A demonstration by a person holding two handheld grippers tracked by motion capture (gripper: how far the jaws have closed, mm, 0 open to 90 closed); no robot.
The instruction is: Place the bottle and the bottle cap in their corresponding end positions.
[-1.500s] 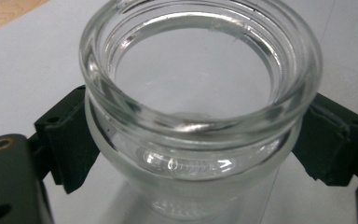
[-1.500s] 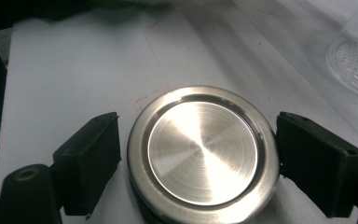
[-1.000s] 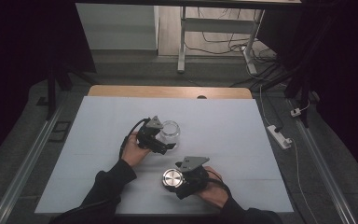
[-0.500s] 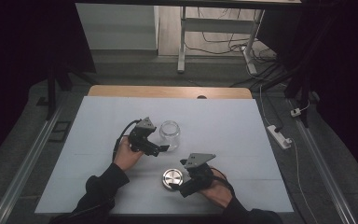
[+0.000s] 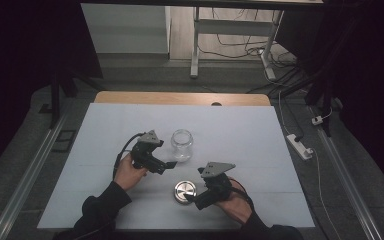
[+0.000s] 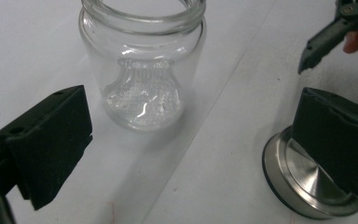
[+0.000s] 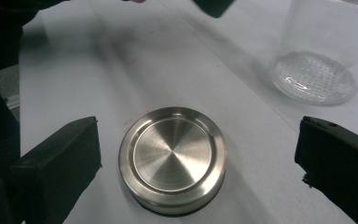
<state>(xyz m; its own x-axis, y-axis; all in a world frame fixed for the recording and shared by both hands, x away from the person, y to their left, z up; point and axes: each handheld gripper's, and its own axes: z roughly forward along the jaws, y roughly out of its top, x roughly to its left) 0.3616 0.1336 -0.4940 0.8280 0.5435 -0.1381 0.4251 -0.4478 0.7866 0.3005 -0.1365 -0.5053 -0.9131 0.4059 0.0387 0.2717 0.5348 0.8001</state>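
White table [image 5: 260, 130], dark room, cables [image 5: 240, 37] behind.

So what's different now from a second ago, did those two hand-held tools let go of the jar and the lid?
Yes. The left gripper has drawn back from the glass jar toward the person, open and apart from it. The right gripper has just been opening its fingers and has let go of the metal lid, which lies flat between them, untouched. Jar and lid kept their places on the table.
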